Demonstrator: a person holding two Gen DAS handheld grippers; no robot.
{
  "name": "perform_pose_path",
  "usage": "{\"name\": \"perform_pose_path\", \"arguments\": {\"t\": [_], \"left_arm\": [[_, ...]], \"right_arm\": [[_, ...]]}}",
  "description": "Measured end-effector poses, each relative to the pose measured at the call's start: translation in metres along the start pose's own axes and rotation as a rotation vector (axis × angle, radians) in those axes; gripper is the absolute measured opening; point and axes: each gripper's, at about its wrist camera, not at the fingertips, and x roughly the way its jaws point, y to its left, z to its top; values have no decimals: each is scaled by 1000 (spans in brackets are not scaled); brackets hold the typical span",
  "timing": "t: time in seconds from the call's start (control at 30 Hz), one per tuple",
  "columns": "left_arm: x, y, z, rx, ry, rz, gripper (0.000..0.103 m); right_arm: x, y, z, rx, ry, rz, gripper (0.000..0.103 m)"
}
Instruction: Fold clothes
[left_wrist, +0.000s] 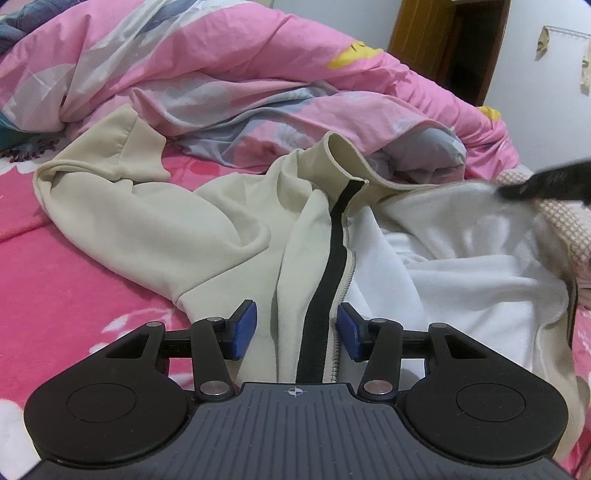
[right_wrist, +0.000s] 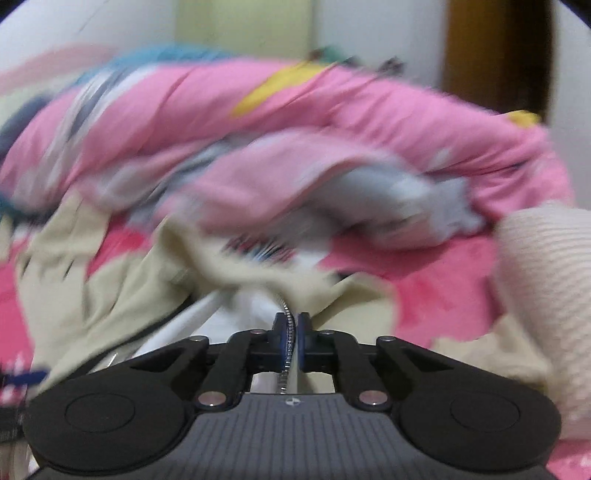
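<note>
A cream zip jacket with a black stripe beside its zipper lies spread on the pink bed, its white fleece lining turned up on the right. My left gripper is open low over the front edge; the striped strip and zipper run between its blue pads without being pinched. In the right wrist view, which is blurred, my right gripper is shut on the jacket's metal zipper edge. The left wrist view shows the right gripper as a dark smear lifting the lining's far corner.
A crumpled pink, grey and yellow quilt is piled across the back of the bed. The pink flowered sheet shows at the left. A cream waffle-knit garment lies at the right. A wooden door frame and white wall stand behind.
</note>
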Motion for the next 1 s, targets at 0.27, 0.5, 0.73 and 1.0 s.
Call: {"name": "perform_pose_path", "arguments": {"t": [0.27, 0.5, 0.73, 1.0], "left_arm": [[1, 1, 0, 0, 1, 9, 48], [3, 1, 0, -1, 1, 13, 48], [3, 2, -1, 2, 1, 16, 49], [3, 1, -1, 0, 1, 16, 49]], "right_arm": [[-10, -81, 3, 170, -62, -190, 3], [-16, -134, -40, 331, -18, -331, 3], [-25, -153, -77, 419, 27, -347, 2], [-39, -127, -84, 290, 53, -327, 6]]}}
